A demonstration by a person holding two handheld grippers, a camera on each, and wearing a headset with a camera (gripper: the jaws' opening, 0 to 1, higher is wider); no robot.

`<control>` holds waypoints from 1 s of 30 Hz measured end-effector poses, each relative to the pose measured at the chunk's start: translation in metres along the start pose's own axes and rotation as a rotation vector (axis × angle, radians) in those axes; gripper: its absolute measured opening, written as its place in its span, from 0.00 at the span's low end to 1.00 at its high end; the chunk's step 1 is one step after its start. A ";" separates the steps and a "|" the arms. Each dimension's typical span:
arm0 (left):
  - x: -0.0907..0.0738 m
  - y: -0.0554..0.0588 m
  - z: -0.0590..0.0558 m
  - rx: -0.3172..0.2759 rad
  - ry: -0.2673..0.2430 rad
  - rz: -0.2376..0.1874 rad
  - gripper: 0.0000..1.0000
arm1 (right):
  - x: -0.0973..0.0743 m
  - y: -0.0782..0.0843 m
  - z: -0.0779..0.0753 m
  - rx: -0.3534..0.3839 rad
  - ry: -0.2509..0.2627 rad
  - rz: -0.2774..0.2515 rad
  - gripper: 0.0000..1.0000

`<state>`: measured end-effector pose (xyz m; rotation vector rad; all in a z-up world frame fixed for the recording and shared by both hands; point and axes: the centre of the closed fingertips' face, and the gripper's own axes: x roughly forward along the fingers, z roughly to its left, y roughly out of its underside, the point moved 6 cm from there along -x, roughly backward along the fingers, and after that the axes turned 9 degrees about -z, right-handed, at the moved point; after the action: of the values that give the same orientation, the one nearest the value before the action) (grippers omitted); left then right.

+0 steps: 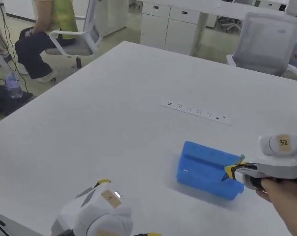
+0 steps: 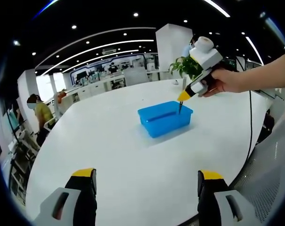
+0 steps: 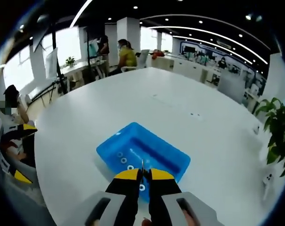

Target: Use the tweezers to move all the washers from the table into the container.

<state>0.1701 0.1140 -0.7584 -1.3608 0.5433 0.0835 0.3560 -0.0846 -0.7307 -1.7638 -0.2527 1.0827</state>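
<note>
The room is a big open office with rows of ceiling lights, white desks and a green plant (image 3: 276,127) at one side. A person (image 1: 42,34) sits on a chair far behind the bench. The white table (image 1: 114,123) is wide and almost bare, with a narrow socket strip (image 1: 197,112) set flat in its surface. The blue container (image 3: 133,141) stands on the table near the right side. The left gripper (image 2: 147,175) is low over the near edge of the table and well apart from the container. Its two jaws stand wide open with nothing between them. The right gripper (image 3: 143,173) is held by a hand (image 1: 285,196) just above the near wall of the container. Its yellow-tipped jaws are pressed almost together on the tweezers (image 3: 142,165), which come out thin and straight from between them. In the left gripper view the tweezers point down into the container, near its corner on the right gripper's side. The washers (image 3: 124,160) lie on the container floor, small pale rings in a short row. One more ring lies close under the right jaws. The tip of the tweezers is above the floor of the container, just beside this row. Whether the tip holds a washer, I cannot tell, it is too thin to see.
</note>
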 end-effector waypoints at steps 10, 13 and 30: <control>0.000 -0.001 -0.002 0.010 0.007 -0.009 0.90 | -0.026 -0.021 0.022 -0.181 -0.103 -0.023 0.03; -0.001 -0.001 -0.001 0.002 0.008 -0.013 0.89 | -0.032 -0.015 0.032 -0.202 -0.170 0.019 0.03; -0.002 -0.003 0.001 -0.009 -0.004 -0.030 0.86 | -0.044 0.059 0.051 -0.376 -0.329 0.331 0.03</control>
<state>0.1698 0.1148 -0.7543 -1.3773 0.5190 0.0646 0.2744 -0.1064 -0.7603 -1.9970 -0.3956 1.6546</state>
